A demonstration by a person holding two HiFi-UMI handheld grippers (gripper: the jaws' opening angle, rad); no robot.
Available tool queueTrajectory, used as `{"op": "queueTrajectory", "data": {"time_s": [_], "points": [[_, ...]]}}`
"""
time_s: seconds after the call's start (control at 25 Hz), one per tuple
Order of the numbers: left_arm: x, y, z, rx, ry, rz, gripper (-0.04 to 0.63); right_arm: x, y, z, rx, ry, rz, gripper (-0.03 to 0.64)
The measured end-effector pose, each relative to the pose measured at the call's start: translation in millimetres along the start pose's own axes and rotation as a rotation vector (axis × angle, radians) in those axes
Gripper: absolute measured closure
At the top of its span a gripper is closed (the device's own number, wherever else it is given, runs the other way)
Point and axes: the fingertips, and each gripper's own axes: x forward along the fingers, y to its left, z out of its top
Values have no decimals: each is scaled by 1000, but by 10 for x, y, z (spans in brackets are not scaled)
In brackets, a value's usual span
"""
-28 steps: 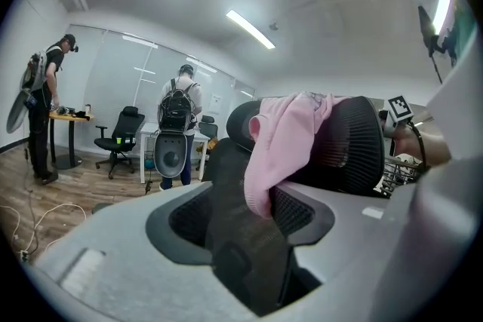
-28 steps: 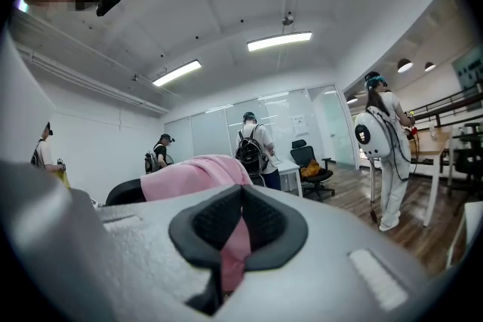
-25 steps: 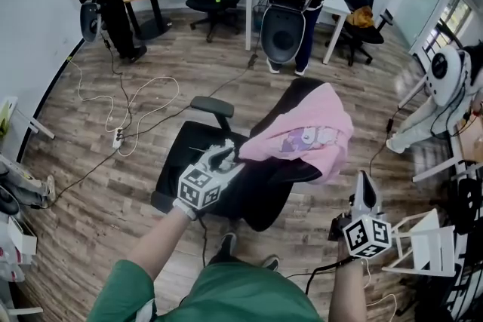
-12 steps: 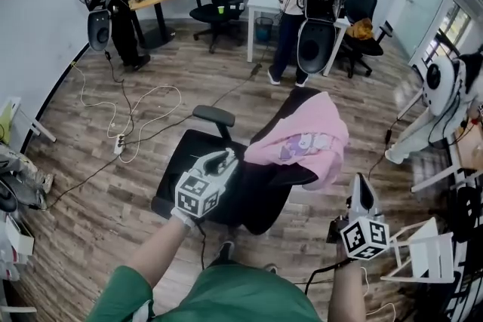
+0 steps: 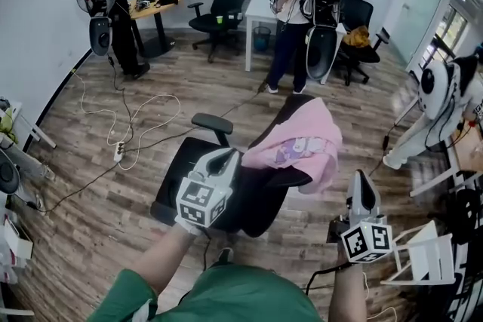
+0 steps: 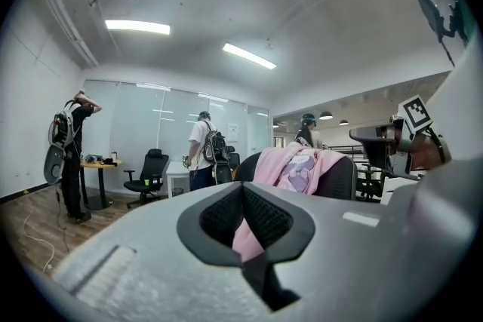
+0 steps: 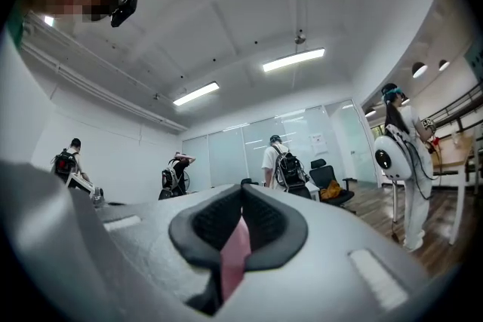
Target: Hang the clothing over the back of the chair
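A pink garment (image 5: 302, 147) with a purple print lies draped over the backrest of the black office chair (image 5: 189, 162). It also shows on the chair's back in the left gripper view, garment (image 6: 298, 168). My left gripper (image 5: 229, 156) hovers over the seat, just left of the garment's near edge, jaws shut; no cloth is stretched to it. Its closed pads (image 6: 226, 219) fill the left gripper view. My right gripper (image 5: 363, 179) is right of the chair, apart from the garment, jaws together (image 7: 241, 196). A pink sliver shows in each slit; I cannot tell what it is.
A person with a backpack (image 5: 306, 4) stands behind the chair by a white table (image 5: 260, 0). Another person (image 5: 113, 7) stands far left by a desk, a third (image 5: 438, 109) at the right edge. Cables (image 5: 121, 117) trail across the wood floor. A white rack (image 5: 423, 256) stands near right.
The left gripper has risen toward the camera beside the garment's edge. The right gripper rose slightly. The garment stays on the backrest. The people at the back shifted.
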Motion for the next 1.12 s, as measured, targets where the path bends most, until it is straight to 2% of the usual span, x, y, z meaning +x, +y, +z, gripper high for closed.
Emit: {"op": "queueTrajectory", "data": {"time_s": [0.16, 0.28, 0.36, 0.48, 1.12], "points": [[-38, -34, 242, 2, -65, 30, 584, -61, 62, 137, -36, -23, 12, 617], [-29, -85, 387, 40, -98, 40, 584, -116, 106, 242, -73, -46, 23, 617], [-24, -135, 472, 71, -116, 40, 584, -148, 136, 292, -107, -56, 25, 617], [-25, -224, 559, 70, -134, 23, 584, -184, 179, 330, -141, -63, 31, 617], [33, -331, 554, 80, -130, -5, 584, -180, 130, 307, -119, -60, 32, 617]]}}
